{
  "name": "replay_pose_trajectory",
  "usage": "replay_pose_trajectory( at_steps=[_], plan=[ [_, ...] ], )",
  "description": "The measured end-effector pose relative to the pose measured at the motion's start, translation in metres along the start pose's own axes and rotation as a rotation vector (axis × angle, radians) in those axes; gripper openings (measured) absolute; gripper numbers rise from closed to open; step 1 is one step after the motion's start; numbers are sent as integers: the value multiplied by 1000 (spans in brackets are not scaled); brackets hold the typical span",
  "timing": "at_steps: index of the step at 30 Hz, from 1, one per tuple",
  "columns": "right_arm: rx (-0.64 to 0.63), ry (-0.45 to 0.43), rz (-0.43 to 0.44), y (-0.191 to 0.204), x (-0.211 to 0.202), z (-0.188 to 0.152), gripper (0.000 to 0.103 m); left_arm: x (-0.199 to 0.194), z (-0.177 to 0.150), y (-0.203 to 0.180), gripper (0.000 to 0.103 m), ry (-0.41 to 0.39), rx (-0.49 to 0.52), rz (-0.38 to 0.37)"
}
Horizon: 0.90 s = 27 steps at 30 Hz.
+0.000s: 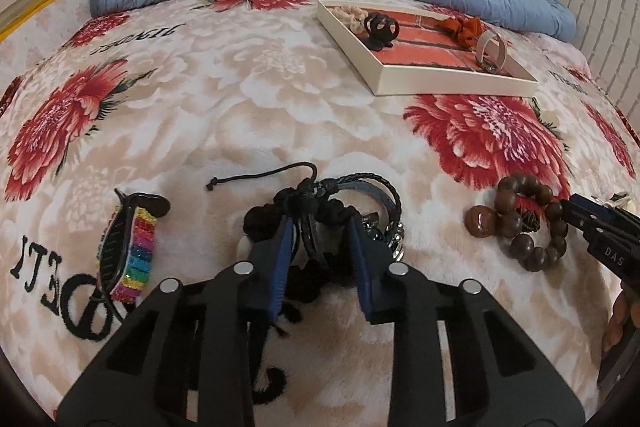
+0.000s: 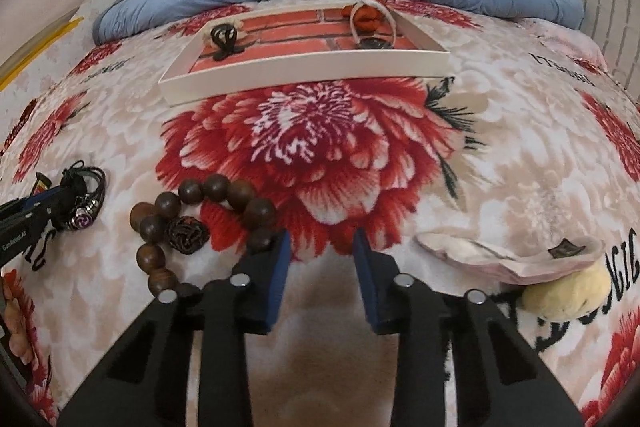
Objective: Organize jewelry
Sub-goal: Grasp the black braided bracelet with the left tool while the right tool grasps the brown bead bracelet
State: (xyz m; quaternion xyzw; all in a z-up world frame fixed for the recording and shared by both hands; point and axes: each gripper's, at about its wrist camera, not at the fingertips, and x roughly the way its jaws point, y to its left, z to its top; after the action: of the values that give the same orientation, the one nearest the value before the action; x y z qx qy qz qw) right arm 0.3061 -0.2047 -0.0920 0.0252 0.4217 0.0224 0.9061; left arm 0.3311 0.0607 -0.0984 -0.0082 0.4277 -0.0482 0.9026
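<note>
**Kid:** Black fingers with blue pads are right up close. That is the left gripper (image 1: 320, 251), and a messy bunch of black cord bracelets (image 1: 320, 219) sits between its pads.

**Helper:** Yes. Its pads are close together around the cords and seem to pinch them, though I cannot be sure how tight.

**Kid:** What could go wrong?

**Helper:** The cords are all tangled with silver charms. I think a loose loop could slip out when the bunch goes up, or a thin tail could snag on the fuzzy flower blanket (image 1: 224, 99).

**Kid:** And the other one?

**Helper:** The right gripper (image 2: 322, 251) has its pads partly closed, with a gap. In its own view I see only blanket in that gap. Its left pad touches the brown bead bracelet (image 2: 192, 223), which lies mostly to the left.

**Kid:** So it might miss?

**Helper:** I think so. If it shuts there, it could push the beads away and grab nothing.

**Kid:** Where do they go?

**Helper:** Probably into the white tray (image 1: 452, 83), far away on the blanket. It already holds some small pieces. The rainbow bracelet (image 1: 136, 255) lies near, on the left.
</note>
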Motion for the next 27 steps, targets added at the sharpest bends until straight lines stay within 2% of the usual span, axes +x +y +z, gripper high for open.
replay_pose_trajectory(
  at_steps=[8,11,13,19,27],
  plan=[
    [11,43,3,3,12,7,27,7,2,1,19,14,-11,-20],
    [6,49,-1,5,15,8,26,7,2,4,12,14,-25,-31],
    [5,48,12,4,16,8,16,7,1,5,10,11,-29,-33],
    [1,33,43,6,14,7,1,1,-1,5,6,-6,-25,-25],
    [-16,-49,53,9,-3,12,0,-12,-1,8,5,-37,-27,-25]
  ],
)
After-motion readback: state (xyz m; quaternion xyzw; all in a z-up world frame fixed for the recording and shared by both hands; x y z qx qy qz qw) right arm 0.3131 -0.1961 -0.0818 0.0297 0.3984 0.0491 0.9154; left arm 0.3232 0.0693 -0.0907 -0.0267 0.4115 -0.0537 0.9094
